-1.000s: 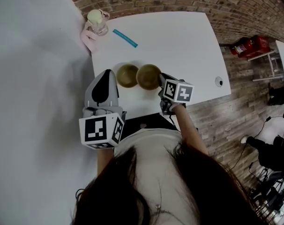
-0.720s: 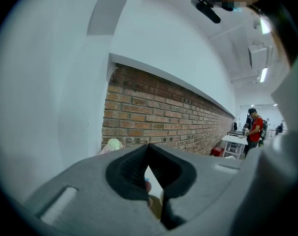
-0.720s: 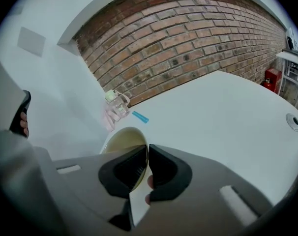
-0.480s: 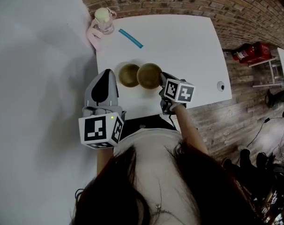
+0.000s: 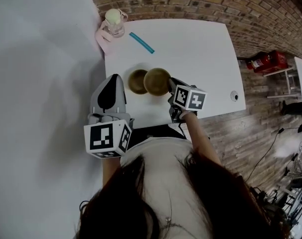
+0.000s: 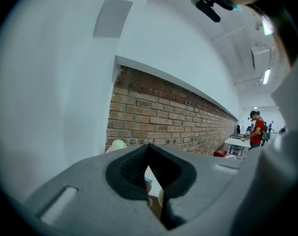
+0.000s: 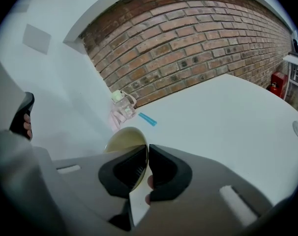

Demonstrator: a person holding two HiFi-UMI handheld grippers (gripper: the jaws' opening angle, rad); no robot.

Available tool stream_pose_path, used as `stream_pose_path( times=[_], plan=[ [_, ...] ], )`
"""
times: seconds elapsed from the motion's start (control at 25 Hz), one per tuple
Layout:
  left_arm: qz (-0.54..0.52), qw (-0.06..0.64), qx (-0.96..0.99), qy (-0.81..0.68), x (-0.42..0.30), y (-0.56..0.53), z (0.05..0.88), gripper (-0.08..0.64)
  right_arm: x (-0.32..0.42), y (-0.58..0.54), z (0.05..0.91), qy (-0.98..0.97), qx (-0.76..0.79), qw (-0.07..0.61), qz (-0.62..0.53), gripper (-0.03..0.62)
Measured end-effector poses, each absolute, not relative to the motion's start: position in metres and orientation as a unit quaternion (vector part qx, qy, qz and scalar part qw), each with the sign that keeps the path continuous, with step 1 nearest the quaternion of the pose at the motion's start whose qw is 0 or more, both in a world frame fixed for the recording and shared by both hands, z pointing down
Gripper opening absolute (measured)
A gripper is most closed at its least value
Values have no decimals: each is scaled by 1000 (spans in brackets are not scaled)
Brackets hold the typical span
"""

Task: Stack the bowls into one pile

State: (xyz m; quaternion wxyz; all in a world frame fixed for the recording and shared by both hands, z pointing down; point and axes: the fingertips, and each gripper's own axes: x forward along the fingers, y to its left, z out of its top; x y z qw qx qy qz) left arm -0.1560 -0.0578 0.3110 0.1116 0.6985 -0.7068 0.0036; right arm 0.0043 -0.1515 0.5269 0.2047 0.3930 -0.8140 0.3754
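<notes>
Two olive-brown bowls are on the white table. The left bowl rests on the tabletop. The right bowl overlaps the left one's rim, and my right gripper is shut on its near edge. In the right gripper view that bowl has its rim pinched between the jaws of my right gripper. My left gripper is held over the table's left edge, beside the left bowl, shut and holding nothing. In the left gripper view, my left gripper has its tips touching.
A pink bottle with a pale lid stands at the table's far left corner, a blue strip beside it. A small round fitting sits near the right edge. A brick wall runs behind; a red object lies on the floor to the right.
The bowl in my right gripper has shifted left, from beside the other bowl to overlapping its rim. My left gripper has stayed put.
</notes>
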Motion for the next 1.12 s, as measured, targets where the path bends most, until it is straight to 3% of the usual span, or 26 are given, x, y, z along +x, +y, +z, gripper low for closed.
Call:
stream_pose_path(
  times=[1.12],
  plan=[
    [5,119,629,-769,-197,-14,315,0,-51,-139,539,-835,332,234,372,23]
  ],
)
